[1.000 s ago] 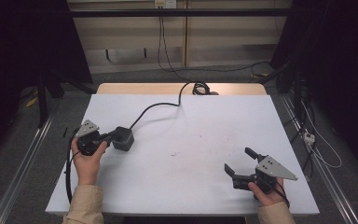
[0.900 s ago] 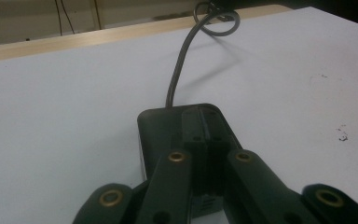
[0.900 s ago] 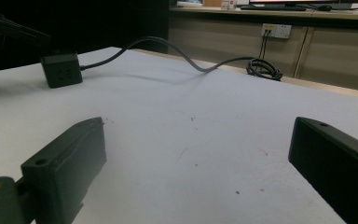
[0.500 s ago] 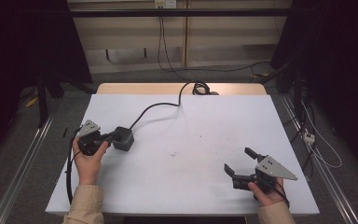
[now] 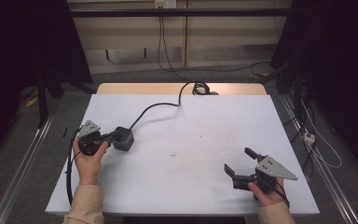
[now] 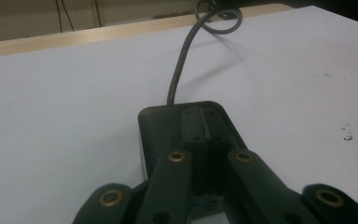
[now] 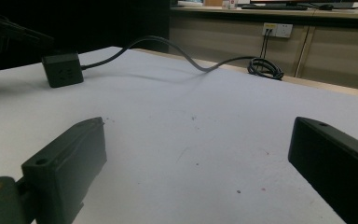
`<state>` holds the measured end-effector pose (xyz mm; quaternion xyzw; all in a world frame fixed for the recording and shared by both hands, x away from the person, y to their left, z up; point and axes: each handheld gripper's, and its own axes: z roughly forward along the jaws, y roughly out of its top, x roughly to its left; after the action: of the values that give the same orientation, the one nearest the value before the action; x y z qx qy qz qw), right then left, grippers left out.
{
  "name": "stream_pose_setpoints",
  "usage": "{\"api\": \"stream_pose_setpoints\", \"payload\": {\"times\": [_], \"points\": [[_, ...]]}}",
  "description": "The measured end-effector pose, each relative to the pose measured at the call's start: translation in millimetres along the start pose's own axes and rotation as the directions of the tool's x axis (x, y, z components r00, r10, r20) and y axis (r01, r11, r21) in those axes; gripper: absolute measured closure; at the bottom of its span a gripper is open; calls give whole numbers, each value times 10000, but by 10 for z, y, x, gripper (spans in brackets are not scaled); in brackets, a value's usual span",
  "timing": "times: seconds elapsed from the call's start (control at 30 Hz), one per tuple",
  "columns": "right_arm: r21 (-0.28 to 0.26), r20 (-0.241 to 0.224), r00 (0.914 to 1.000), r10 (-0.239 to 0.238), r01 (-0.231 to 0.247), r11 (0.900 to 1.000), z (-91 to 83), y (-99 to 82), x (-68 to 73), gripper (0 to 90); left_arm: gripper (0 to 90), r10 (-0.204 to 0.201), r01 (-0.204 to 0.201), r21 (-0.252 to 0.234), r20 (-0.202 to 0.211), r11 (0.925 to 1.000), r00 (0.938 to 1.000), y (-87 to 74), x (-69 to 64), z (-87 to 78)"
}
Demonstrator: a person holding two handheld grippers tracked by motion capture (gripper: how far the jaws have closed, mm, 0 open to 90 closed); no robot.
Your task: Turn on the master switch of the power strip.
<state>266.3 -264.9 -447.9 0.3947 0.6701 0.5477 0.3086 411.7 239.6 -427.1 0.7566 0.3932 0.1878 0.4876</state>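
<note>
The left tool (image 5: 113,138) has its two black jaws pressed fully together, nothing between them, and their joined tips lie on top of the black cube power socket (image 5: 123,138). In the left gripper view the closed jaws run as one ridge across the top face of the socket (image 6: 161,121), reaching nearly to its far edge. The socket sits on the white bench (image 5: 191,121), directly under and ahead of the left tool's tips, with the person's left hand (image 5: 89,161) wrapped round the tool's body just behind it.

From the far side of the socket its black power cord (image 5: 154,106) leaves and curves away from the left tool across the bench, ending in a loose coil (image 5: 199,87) at the bench's far edge. In the left gripper view the cord (image 6: 179,70) rises straight ahead of the jaw tips.

The right tool (image 5: 241,161) stands wide open and holds nothing; its two jaws are spread well apart above bare bench, and the right hand (image 5: 266,192) grips its body near the bench's near edge. It is well apart from the socket. In the right gripper view the socket (image 7: 62,69) lies far ahead and to the left of the open jaws, its outlet face turned toward them, with the cord (image 7: 186,56) trailing off to the coil (image 7: 265,67).
</note>
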Motion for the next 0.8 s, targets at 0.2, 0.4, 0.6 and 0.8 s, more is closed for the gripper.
{"api": "stream_pose_setpoints", "payload": {"times": [0.2, 0.4, 0.6, 0.8], "points": [[2, -8, 10000, 5, -5, 10000, 1, 1, 4, 35, 900, 78, -77, 63, -42, 10000, 10000, -1, -2, 5], [3, -19, 10000, -20, 20, 10000, -1, 0, 4, 36, 900, 95, -94, 125, -134, 9999, 9999, 1, -19, 9], [0, 13, 10000, -19, 19, 10000, -9, 0, 1, 36, 900, 167, -162, 199, -246, 9997, 9996, 6, -35, 12], [-17, 8, 10000, -21, 21, 10000, -15, -1, -2, 36, 900, 195, -189, 164, -332, 9997, 9993, -6, -45, 11]]}}
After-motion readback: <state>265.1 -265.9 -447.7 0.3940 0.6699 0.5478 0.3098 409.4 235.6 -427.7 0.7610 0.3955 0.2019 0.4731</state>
